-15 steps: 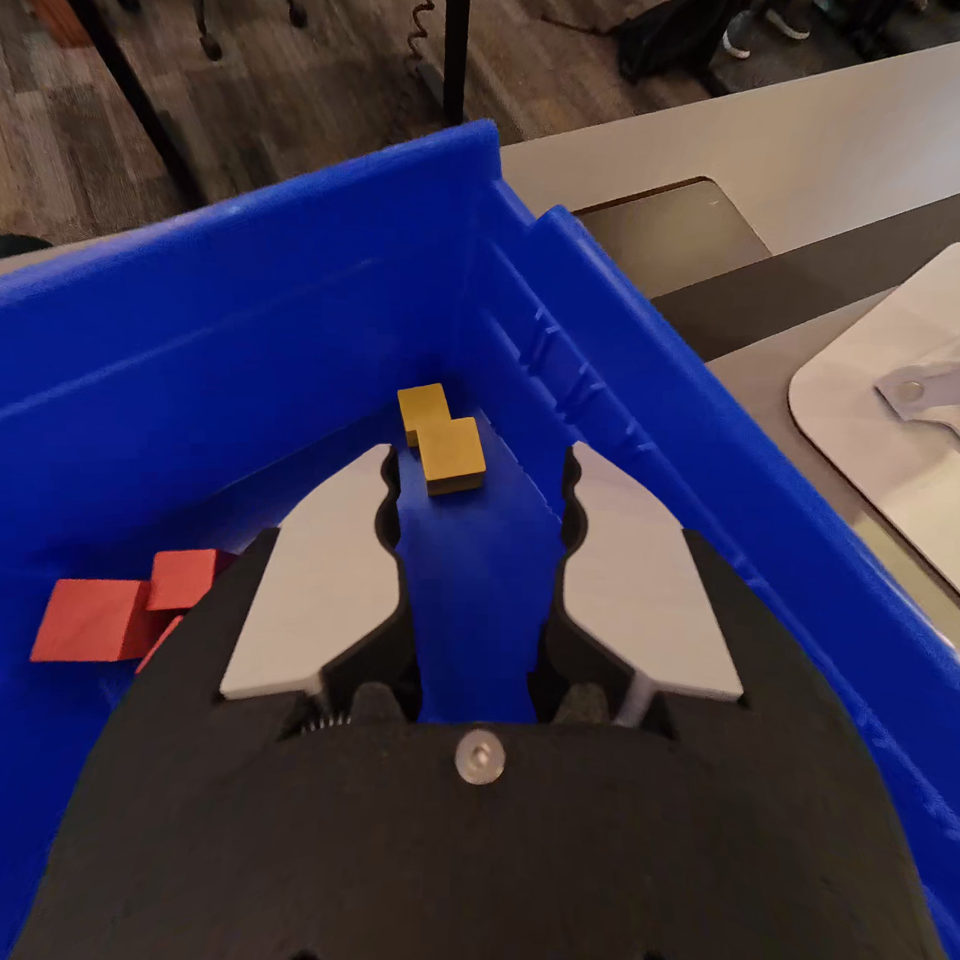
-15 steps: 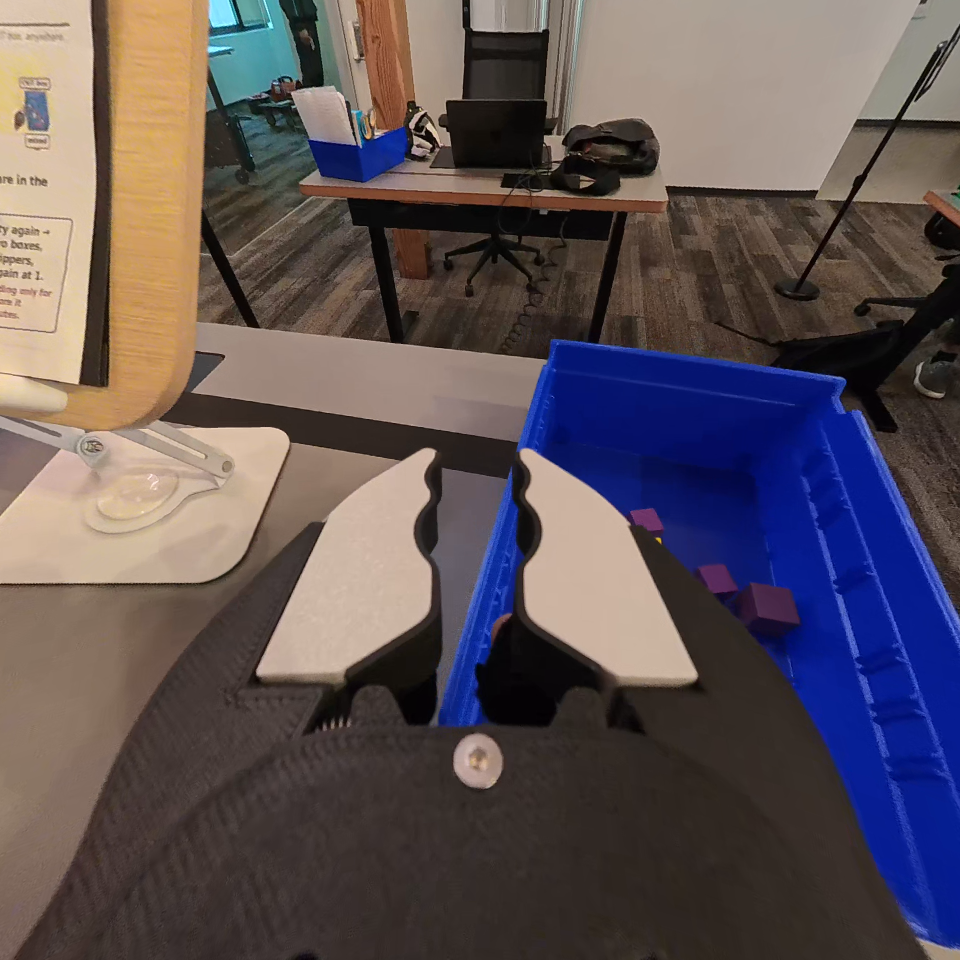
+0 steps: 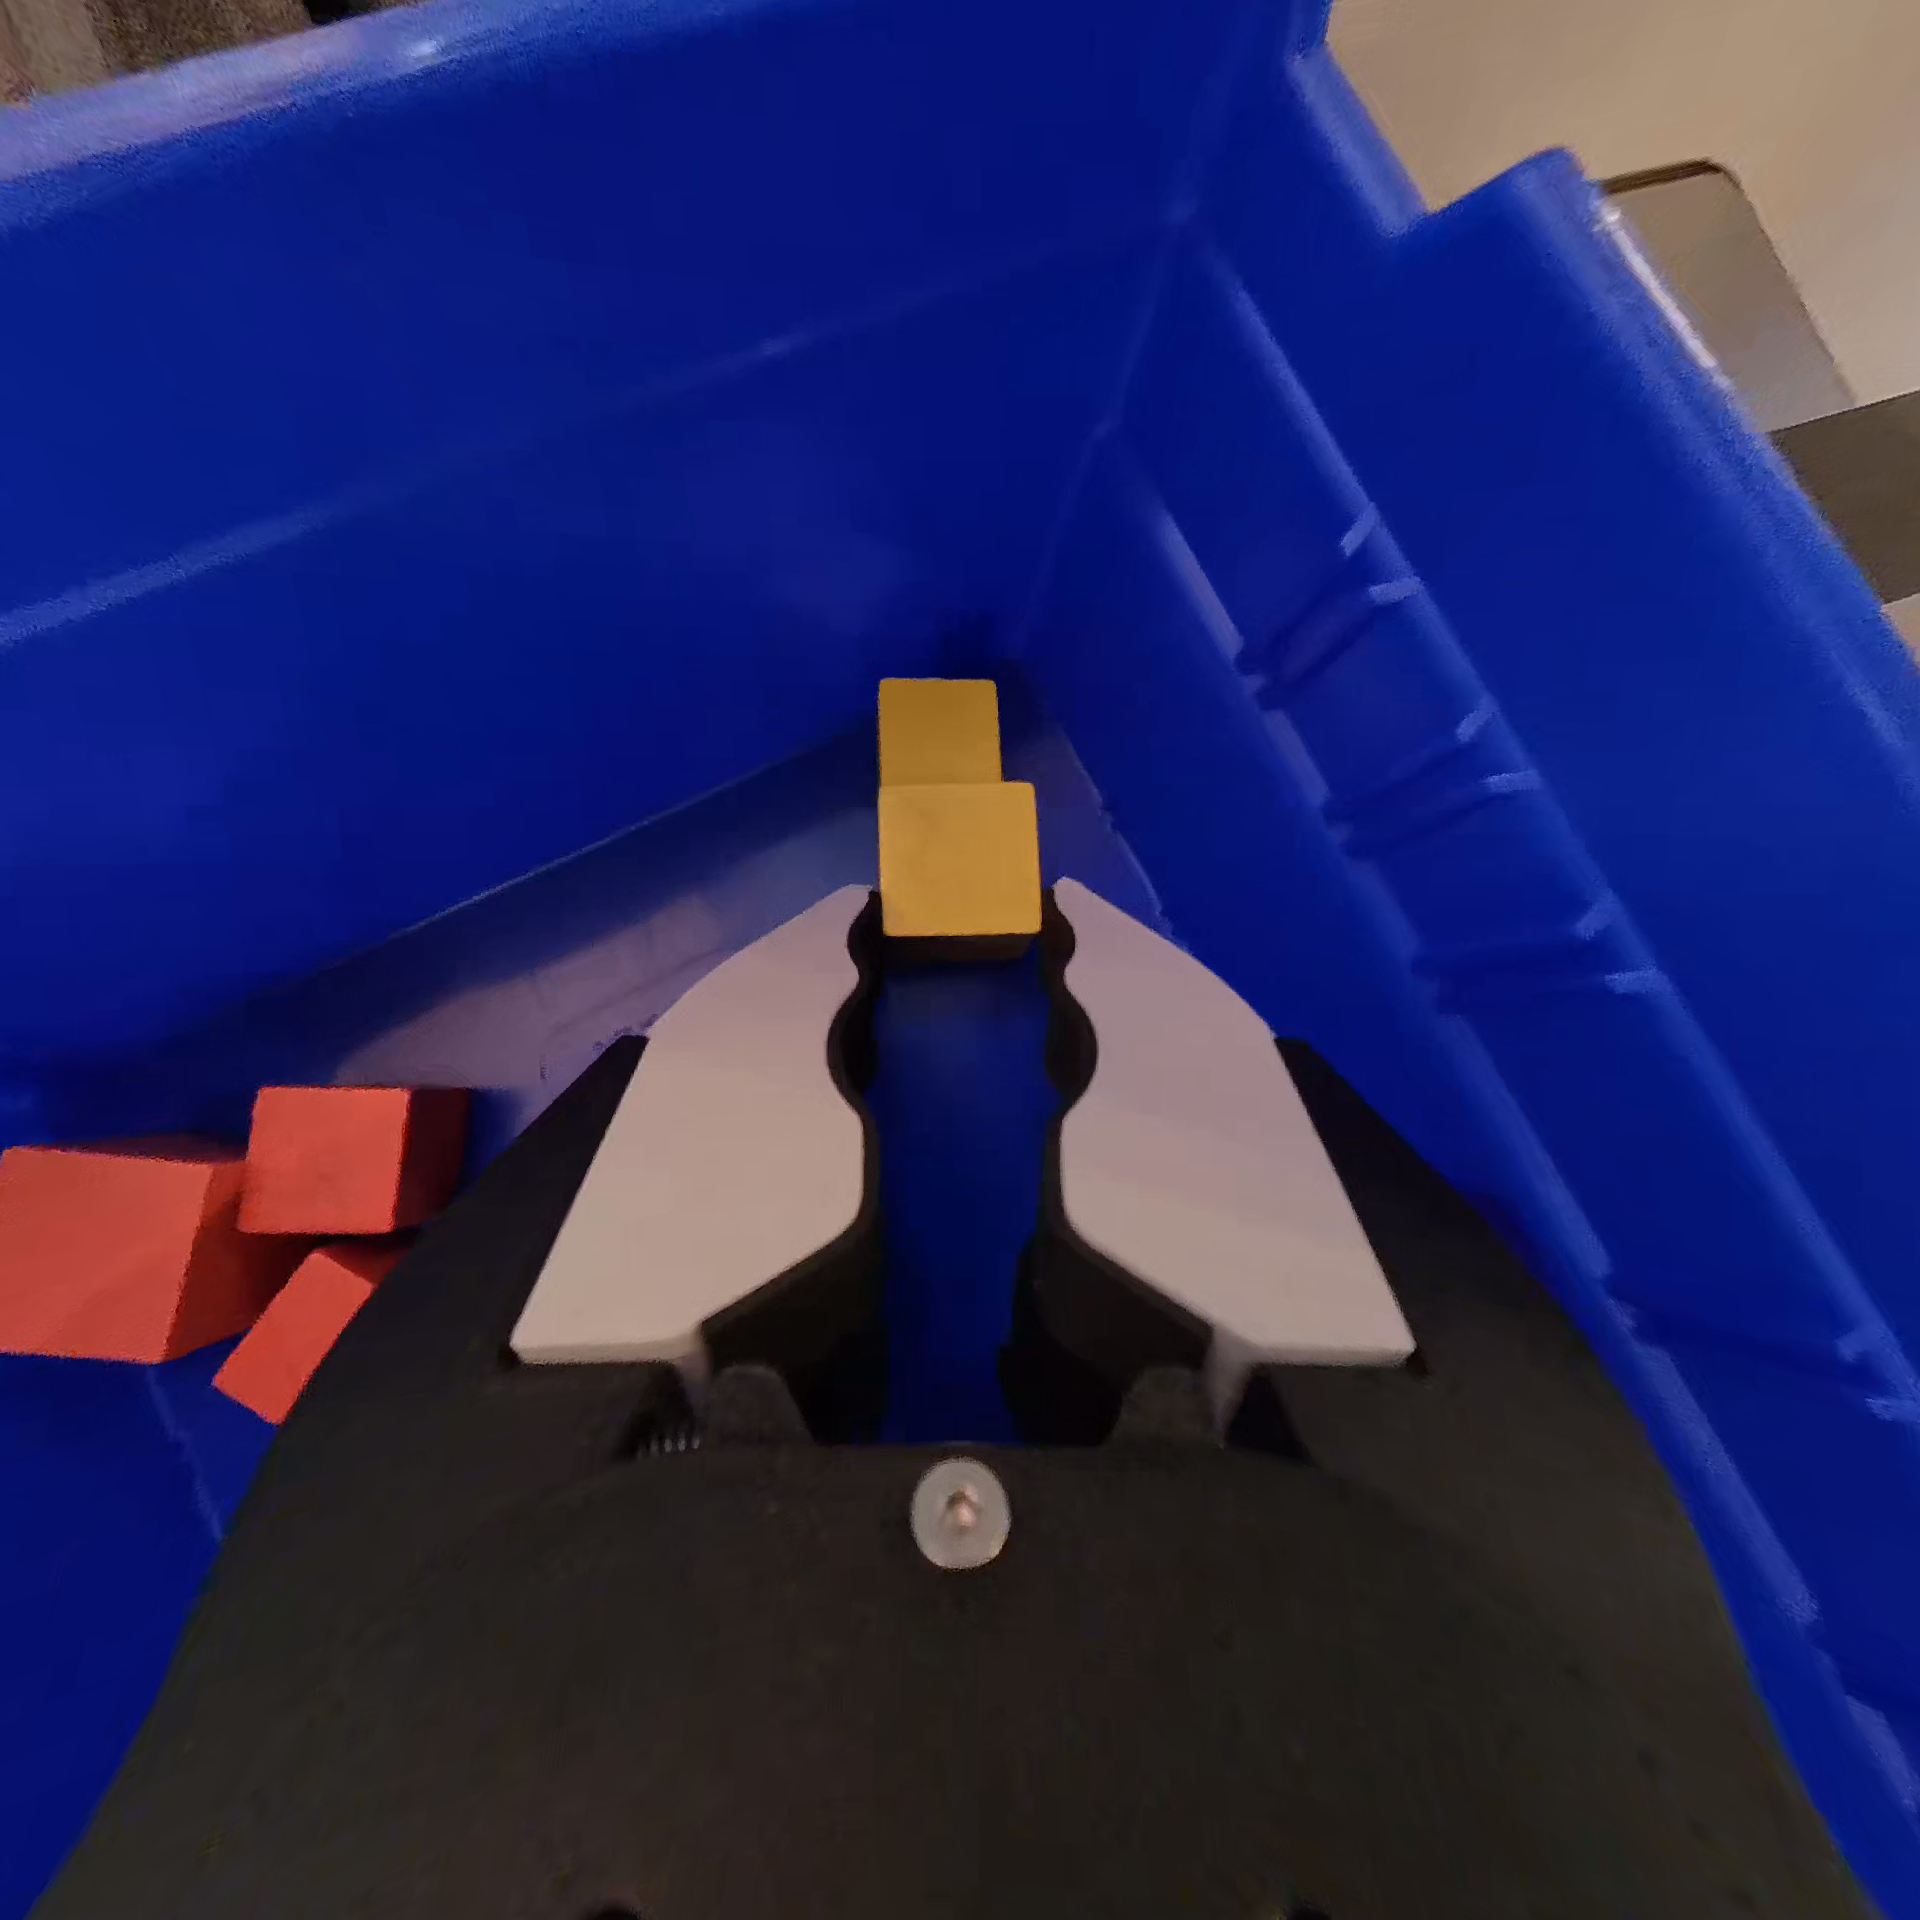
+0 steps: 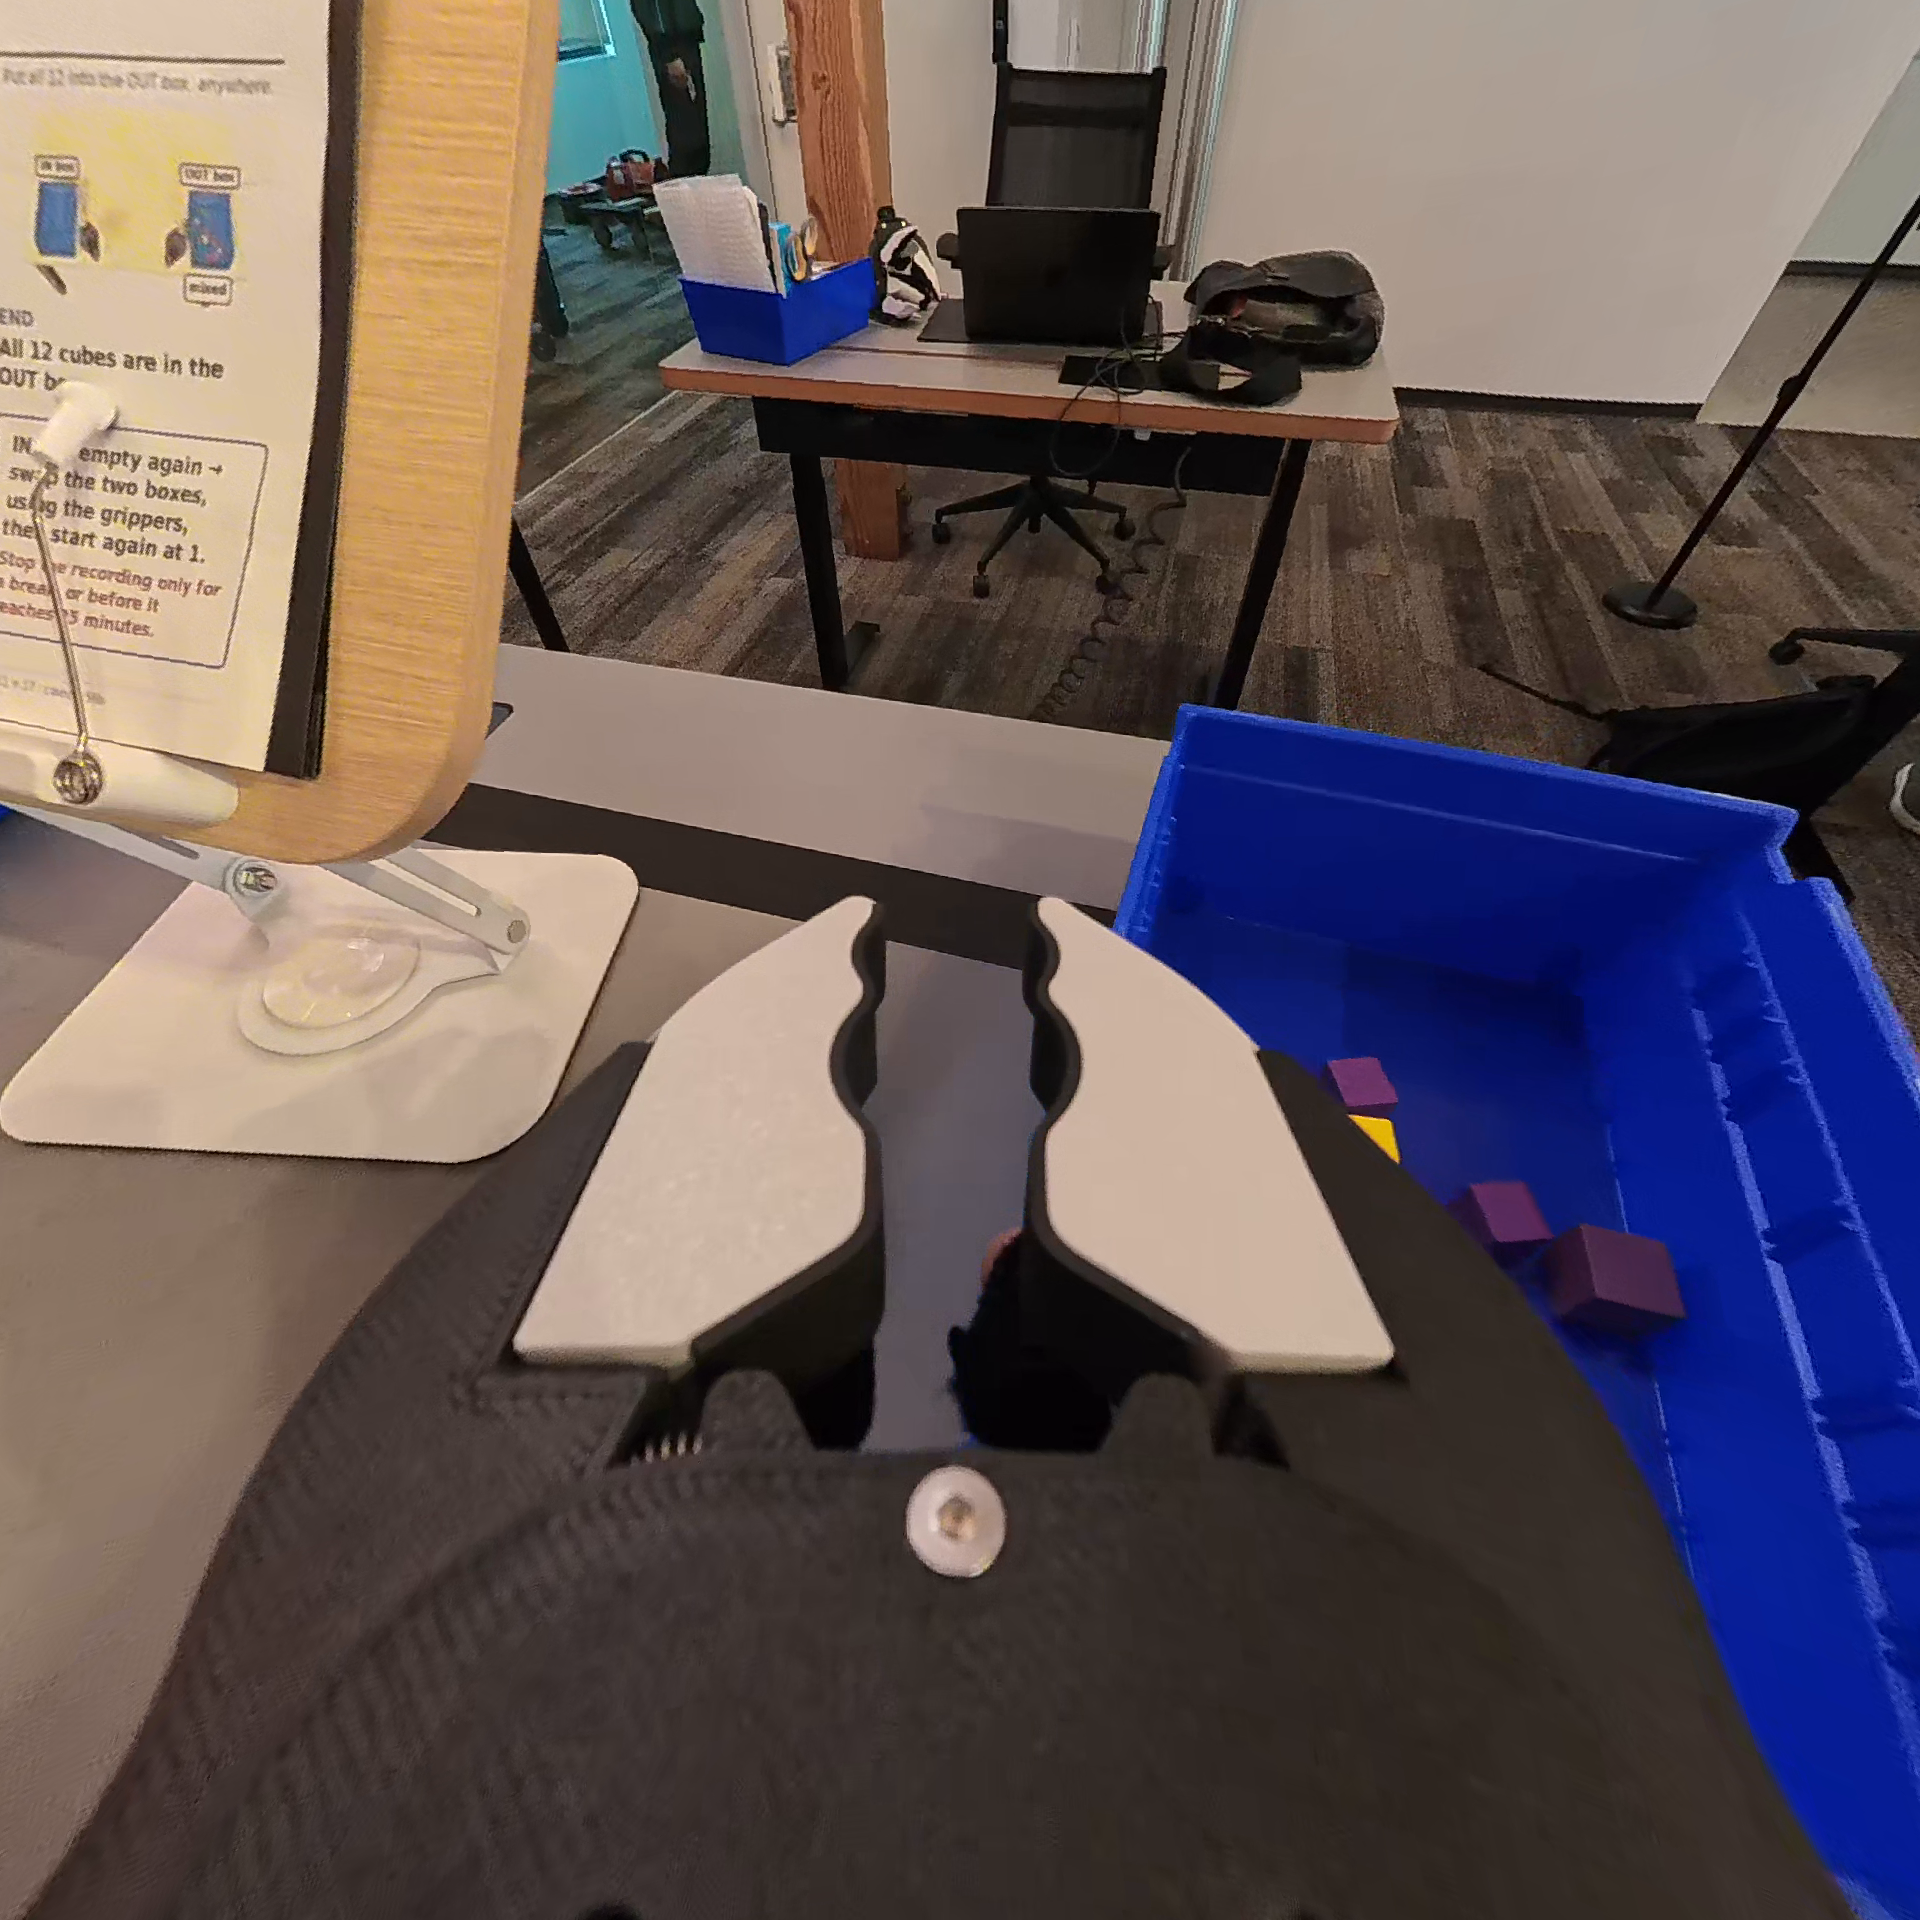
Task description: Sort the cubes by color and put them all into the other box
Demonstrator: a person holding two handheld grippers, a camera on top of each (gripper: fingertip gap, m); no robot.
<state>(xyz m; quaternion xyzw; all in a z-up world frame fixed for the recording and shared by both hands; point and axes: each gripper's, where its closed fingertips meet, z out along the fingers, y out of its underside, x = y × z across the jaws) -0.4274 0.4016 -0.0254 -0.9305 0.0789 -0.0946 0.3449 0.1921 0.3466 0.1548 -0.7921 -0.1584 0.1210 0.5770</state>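
Observation:
In the left wrist view my left gripper (image 3: 961, 914) is deep inside a blue box (image 3: 520, 416), near its far right corner. Its fingertips are closed on the near end of a yellow cube (image 3: 956, 862) that rests on the box floor. A second yellow cube (image 3: 935, 727) sits just behind it in the corner. Three red cubes (image 3: 332, 1153) lie together at the left. In the right wrist view my right gripper (image 4: 956, 925) is open and empty above the grey table, left of another blue box (image 4: 1455, 821). That box holds three purple cubes (image 4: 1616, 1283) and a yellow cube (image 4: 1377, 1132).
A wooden board with a paper sheet stands on a white stand (image 4: 312, 997) at the left of the table. The ribbed right wall of the box (image 3: 1455, 831) is close to my left gripper. Beyond the table are a desk (image 4: 1039, 384) and a chair.
My left gripper's jaws went from wide open to closed around the near yellow cube, which now sits square between the tips. My right gripper shifted left, away from the box rim.

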